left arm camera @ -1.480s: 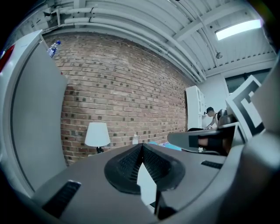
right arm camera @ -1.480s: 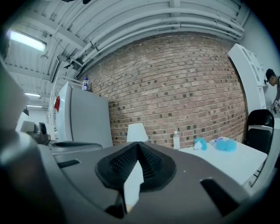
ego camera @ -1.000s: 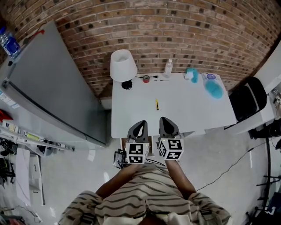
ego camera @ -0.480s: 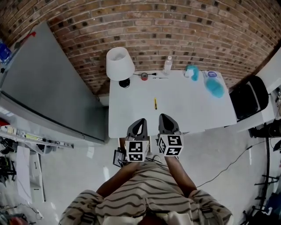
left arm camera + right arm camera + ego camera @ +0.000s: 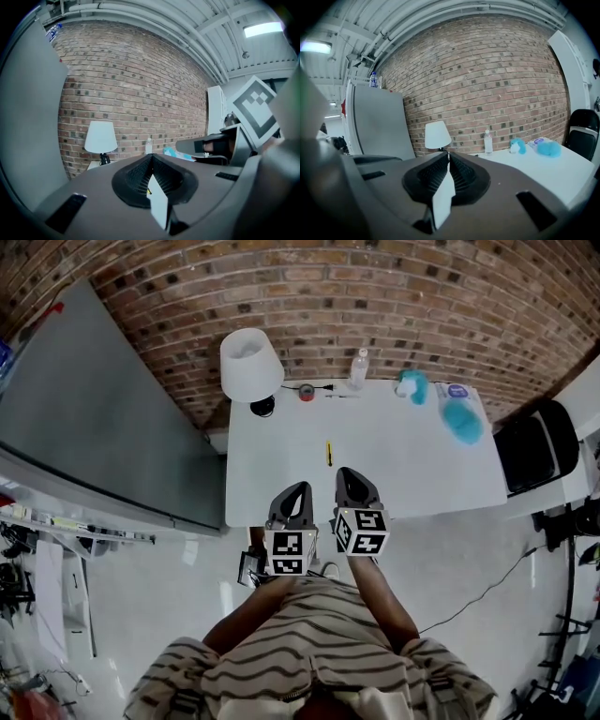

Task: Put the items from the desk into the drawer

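On the white desk [image 5: 403,474] a yellow pen [image 5: 329,453] lies near the middle. Along the back edge stand a red tape roll [image 5: 306,392], a clear bottle [image 5: 359,369] and a teal item [image 5: 410,386]. A white-purple pack [image 5: 456,392] and a blue fluffy item [image 5: 459,424] lie at the right. My left gripper [image 5: 297,491] and right gripper [image 5: 346,475] hover side by side over the desk's front edge, both shut and empty, short of the pen. The gripper views show the left gripper [image 5: 151,156] and right gripper [image 5: 448,154] with jaws pressed together. No drawer is visible.
A white lamp [image 5: 251,367] stands at the desk's back left corner. A large grey panel [image 5: 103,427] leans against the brick wall at the left, and a black chair [image 5: 532,448] is at the right. A dark object [image 5: 251,568] sits low by the desk's front left.
Both grippers have moved a little farther forward over the desk's front edge, toward the pen. Their jaws stayed shut and nothing on the desk moved.
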`<action>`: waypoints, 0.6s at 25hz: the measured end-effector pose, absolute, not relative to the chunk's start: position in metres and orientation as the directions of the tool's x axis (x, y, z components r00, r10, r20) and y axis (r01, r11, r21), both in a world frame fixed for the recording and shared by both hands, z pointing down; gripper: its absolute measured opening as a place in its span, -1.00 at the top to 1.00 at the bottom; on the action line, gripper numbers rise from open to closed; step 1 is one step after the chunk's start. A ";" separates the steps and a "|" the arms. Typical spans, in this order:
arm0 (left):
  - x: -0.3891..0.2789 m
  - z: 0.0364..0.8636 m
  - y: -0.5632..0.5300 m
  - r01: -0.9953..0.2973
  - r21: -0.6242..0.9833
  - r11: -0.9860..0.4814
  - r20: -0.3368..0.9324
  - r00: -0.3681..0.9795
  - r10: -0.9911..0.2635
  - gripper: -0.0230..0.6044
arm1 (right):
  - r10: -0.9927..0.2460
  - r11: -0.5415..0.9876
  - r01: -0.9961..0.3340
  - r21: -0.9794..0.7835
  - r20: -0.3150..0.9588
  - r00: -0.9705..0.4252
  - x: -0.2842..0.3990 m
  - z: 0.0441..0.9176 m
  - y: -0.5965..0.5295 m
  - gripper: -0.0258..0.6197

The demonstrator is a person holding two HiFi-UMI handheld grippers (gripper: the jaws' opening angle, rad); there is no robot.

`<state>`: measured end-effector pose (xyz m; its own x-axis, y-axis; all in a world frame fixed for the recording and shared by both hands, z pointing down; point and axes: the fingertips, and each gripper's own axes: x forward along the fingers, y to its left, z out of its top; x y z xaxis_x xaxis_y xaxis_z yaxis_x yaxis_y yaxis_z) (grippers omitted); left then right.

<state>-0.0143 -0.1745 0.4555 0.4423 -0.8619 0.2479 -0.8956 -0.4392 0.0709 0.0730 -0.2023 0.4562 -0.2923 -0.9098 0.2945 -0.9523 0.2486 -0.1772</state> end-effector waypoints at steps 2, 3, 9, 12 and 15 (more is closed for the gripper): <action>-0.014 0.457 -0.179 -0.897 0.066 -0.436 0.252 0.438 -0.863 0.90 | -0.900 0.255 -0.948 -0.189 0.311 -0.304 0.072 0.464 -0.209 0.89; -0.014 0.458 -0.181 -0.898 0.063 -0.435 0.255 0.436 -0.863 0.90 | -0.897 0.256 -0.948 -0.191 0.319 -0.306 0.072 0.468 -0.213 0.89; -0.013 0.464 -0.189 -0.901 0.055 -0.430 0.270 0.428 -0.863 0.90 | -0.872 0.235 -0.948 -0.216 0.384 -0.303 0.077 0.496 -0.237 0.88; -0.013 0.467 -0.194 -0.903 0.057 -0.426 0.275 0.424 -0.863 0.90 | -0.860 0.229 -0.947 -0.225 0.408 -0.305 0.076 0.508 -0.248 0.88; -0.014 0.470 -0.199 -0.908 0.060 -0.416 0.282 0.415 -0.865 0.90 | -0.848 0.224 -0.947 -0.231 0.432 -0.306 0.076 0.521 -0.257 0.88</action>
<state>-0.0143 -0.1986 0.4702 0.4149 -0.8651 0.2817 -0.9075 -0.4158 0.0598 0.0763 -0.2570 0.5211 -0.3062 -0.8483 0.4320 -0.9468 0.2240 -0.2311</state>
